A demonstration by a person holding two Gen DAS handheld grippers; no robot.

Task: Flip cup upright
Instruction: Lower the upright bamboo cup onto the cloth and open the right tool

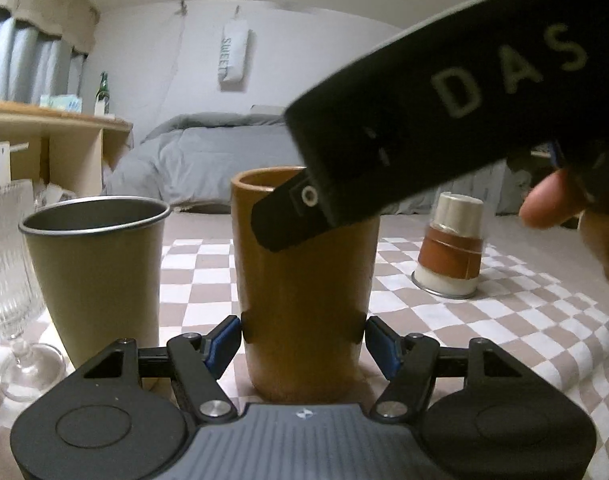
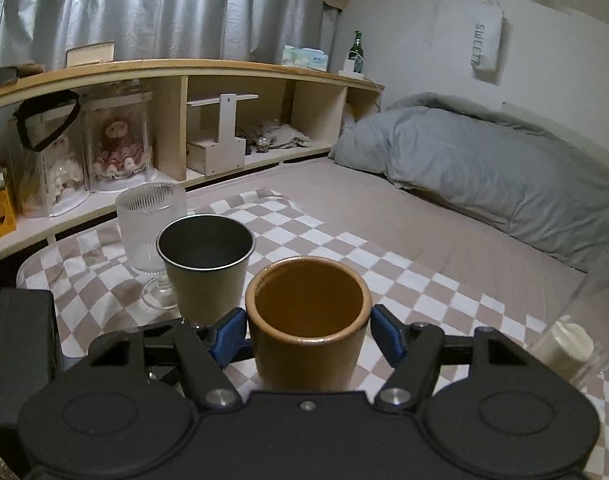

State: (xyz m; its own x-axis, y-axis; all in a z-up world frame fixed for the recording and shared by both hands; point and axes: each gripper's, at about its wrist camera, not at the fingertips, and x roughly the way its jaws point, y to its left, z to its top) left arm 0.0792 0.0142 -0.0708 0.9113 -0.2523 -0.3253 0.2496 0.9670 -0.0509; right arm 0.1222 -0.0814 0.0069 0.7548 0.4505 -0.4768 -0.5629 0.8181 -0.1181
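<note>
A brown ceramic cup [image 1: 304, 280] stands upright, mouth up, on the checkered cloth [image 1: 504, 320]. My left gripper [image 1: 303, 328] has its pads pressed on both sides of the cup's lower body. My right gripper [image 2: 308, 332] holds the same cup [image 2: 308, 320] near its rim, with both pads against its sides. The right gripper's black body [image 1: 464, 120] crosses above the cup in the left wrist view. A held finger [image 1: 552, 204] shows at the right.
An upright olive metal cup [image 1: 96, 272] and a ribbed stemmed glass [image 1: 4, 264] stand left of the brown cup. An upside-down brown-and-white cup [image 1: 450, 248] stands at the back right. A wooden shelf [image 2: 224, 76] and a grey duvet [image 2: 484, 160] lie beyond the cloth.
</note>
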